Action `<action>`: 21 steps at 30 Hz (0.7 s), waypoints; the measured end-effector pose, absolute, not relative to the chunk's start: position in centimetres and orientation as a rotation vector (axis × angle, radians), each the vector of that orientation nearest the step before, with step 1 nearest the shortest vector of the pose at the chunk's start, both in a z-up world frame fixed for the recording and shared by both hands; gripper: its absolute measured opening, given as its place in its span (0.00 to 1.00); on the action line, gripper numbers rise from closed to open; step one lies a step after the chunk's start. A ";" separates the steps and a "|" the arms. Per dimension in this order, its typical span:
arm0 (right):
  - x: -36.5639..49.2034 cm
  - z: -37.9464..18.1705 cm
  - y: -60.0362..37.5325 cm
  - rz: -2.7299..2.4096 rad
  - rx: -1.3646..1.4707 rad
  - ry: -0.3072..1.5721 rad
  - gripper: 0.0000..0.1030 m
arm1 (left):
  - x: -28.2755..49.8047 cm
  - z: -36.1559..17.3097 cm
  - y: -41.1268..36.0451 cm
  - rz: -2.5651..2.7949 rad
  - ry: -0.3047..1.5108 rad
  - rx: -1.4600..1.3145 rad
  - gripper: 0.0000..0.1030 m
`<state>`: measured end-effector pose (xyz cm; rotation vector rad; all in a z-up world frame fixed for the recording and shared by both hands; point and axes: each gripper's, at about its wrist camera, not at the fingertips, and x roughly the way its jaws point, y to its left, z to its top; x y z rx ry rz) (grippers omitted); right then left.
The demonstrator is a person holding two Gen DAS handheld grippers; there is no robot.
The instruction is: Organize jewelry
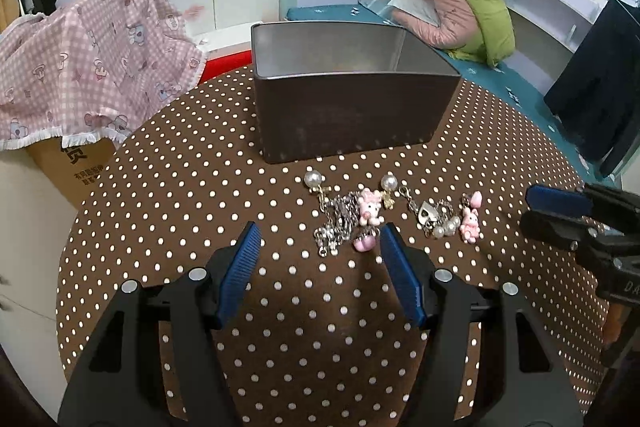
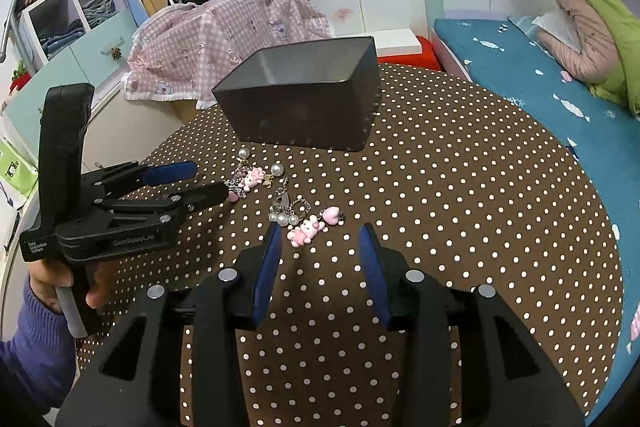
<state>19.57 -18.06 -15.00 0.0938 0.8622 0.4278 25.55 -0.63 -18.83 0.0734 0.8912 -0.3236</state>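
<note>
Jewelry charms (image 1: 394, 217) lie on a round brown polka-dot table (image 1: 200, 187), near a dark open box (image 1: 352, 111). Left gripper (image 1: 320, 247) and right gripper (image 2: 320, 239) hover with jaws apart, grasping nothing. A blue bed (image 2: 540, 87) stands right.

My right hand-held gripper (image 2: 320, 239) jaws parted over the dotted desk (image 2: 480, 207), pink bear charm (image 2: 305, 231) just ahead, nothing gripped; left hand-held gripper (image 2: 200, 183) beside the jewelry; dark tin (image 2: 304, 107) beyond
</note>
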 end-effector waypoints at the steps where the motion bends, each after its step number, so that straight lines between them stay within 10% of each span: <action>1: 19.6 -15.0 -18.1 0.428 0.098 0.861 0.38 | 25.9 -18.7 -0.5 -0.321 0.892 0.066 0.61; 10: 19.9 -15.3 -18.4 0.442 0.115 0.858 0.40 | 29.1 -18.8 -0.3 -0.279 0.923 0.037 0.58; 21: 20.6 -15.7 -18.7 0.440 0.124 0.864 0.42 | 31.1 -19.6 -1.0 -0.236 0.937 0.090 0.24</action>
